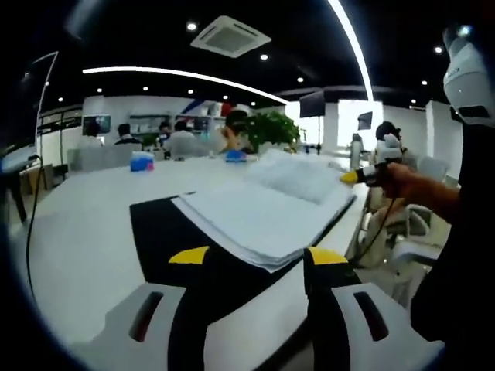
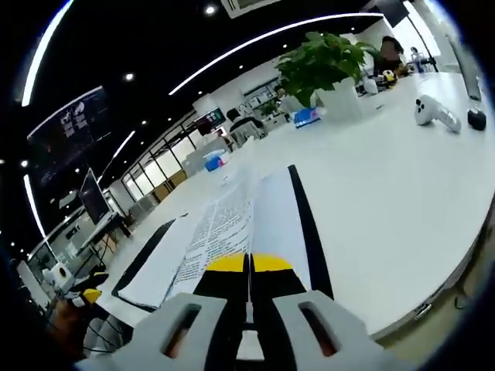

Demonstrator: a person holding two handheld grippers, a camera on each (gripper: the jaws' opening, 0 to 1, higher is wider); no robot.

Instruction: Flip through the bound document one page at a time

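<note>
Pages already lie turned in the open white bound document [image 1: 267,220]; your right gripper [image 2: 249,264] pinches one sheet, your left gripper [image 1: 257,257] gapes empty, more remain.

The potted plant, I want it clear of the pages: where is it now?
In the right gripper view the potted plant stands on the white table, far beyond the bound document, to its upper right, beside a blue box.
</note>
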